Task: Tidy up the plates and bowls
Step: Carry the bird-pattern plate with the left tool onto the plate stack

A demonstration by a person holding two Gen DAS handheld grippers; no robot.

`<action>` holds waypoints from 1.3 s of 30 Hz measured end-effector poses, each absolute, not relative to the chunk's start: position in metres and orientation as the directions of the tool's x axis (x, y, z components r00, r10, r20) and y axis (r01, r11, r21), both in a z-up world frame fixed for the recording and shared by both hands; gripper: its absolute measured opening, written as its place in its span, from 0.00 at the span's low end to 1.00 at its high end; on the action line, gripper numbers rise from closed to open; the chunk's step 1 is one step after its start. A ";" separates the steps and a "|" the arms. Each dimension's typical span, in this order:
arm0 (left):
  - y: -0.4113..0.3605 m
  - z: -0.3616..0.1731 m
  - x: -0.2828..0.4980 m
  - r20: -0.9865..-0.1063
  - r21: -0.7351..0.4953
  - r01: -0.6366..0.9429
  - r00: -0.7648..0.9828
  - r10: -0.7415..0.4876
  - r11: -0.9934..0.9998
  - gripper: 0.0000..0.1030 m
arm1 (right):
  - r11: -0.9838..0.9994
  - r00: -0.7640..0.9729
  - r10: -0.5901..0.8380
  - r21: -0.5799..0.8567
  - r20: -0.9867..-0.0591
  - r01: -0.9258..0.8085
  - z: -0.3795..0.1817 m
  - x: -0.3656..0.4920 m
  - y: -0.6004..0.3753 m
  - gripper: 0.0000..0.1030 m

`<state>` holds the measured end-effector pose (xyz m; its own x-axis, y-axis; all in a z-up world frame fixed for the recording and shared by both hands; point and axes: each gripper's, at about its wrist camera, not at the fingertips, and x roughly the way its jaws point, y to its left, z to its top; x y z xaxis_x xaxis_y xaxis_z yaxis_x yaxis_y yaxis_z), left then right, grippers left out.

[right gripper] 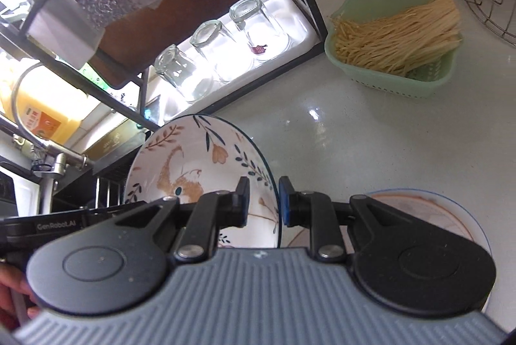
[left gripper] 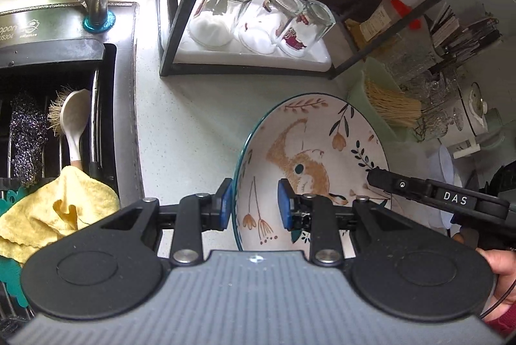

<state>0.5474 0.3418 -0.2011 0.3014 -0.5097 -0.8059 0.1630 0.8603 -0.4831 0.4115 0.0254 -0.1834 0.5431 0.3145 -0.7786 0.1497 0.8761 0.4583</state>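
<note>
Clearly, a round white ceramic plate [left gripper: 322, 157] painted with an orange animal, leaves and flowers and edged in dark teal was held tilted above the pale speckled countertop [left gripper: 193, 119], gripped from two sides. The left gripper [left gripper: 254, 203] was narrowed onto the plate's left rim, one blue pad [left gripper: 284, 203] lying on the painted face and the other outside the edge. The right gripper [right gripper: 264, 201] was likewise closed on the opposite rim [right gripper: 276, 209], its pads set on either side of the teal edge. Behind the plate, a black metal rack [left gripper: 180, 22] with three upturned clear drinking glasses [left gripper: 225, 9] on a white tray was seen. To the plate's left, the steel sink [left gripper: 64, 61] with a yellow cloth [left gripper: 58, 212] was found. To its right, a pale green plastic basket [right gripper: 393, 67] of dry noodles was placed, and nearer, just below the right gripper, a second white plate with a reddish ring [right gripper: 451, 216] was lying on the countertop.
</note>
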 end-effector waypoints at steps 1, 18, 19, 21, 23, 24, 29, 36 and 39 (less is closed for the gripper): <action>0.342 -0.199 0.546 -0.801 -0.493 0.154 0.303 -0.516 0.856 0.31 | 0.873 0.542 0.319 0.464 -0.778 0.152 -0.182 0.409 0.023 0.22; 0.283 -0.167 0.518 -0.783 -0.482 0.211 0.331 -0.526 0.850 0.31 | 0.830 0.538 0.411 0.546 -0.736 0.114 -0.171 0.362 -0.037 0.22; 0.276 -0.167 0.516 -0.780 -0.482 0.222 0.331 -0.530 0.848 0.31 | 0.831 0.532 0.412 0.545 -0.740 0.114 -0.173 0.358 -0.042 0.22; 0.264 -0.170 0.512 -0.783 -0.476 0.230 0.327 -0.528 0.849 0.31 | 0.826 0.519 0.421 0.551 -0.744 0.119 -0.179 0.352 -0.053 0.22; 0.253 -0.173 0.508 -0.789 -0.470 0.237 0.318 -0.525 0.850 0.31 | 0.824 0.503 0.427 0.552 -0.751 0.127 -0.185 0.346 -0.062 0.22; 0.246 -0.174 0.505 -0.794 -0.460 0.248 0.313 -0.520 0.852 0.31 | 0.827 0.498 0.428 0.549 -0.754 0.121 -0.188 0.342 -0.066 0.22; 0.225 -0.184 0.488 -0.815 -0.432 0.260 0.296 -0.498 0.863 0.31 | 0.830 0.474 0.434 0.544 -0.766 0.120 -0.192 0.332 -0.082 0.22; 0.207 -0.211 0.468 -0.844 -0.399 0.267 0.266 -0.465 0.877 0.31 | 0.836 0.467 0.436 0.538 -0.770 0.106 -0.205 0.324 -0.095 0.22; 0.205 -0.217 0.463 -0.856 -0.396 0.241 0.252 -0.451 0.886 0.31 | 0.838 0.448 0.436 0.533 -0.781 0.114 -0.209 0.324 -0.096 0.22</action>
<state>0.4626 0.2052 -0.2170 0.2525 -0.4510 -0.8560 0.2411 0.8861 -0.3958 0.3243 -0.0964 -0.2092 0.4477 0.4356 -0.7809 0.1140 0.8384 0.5330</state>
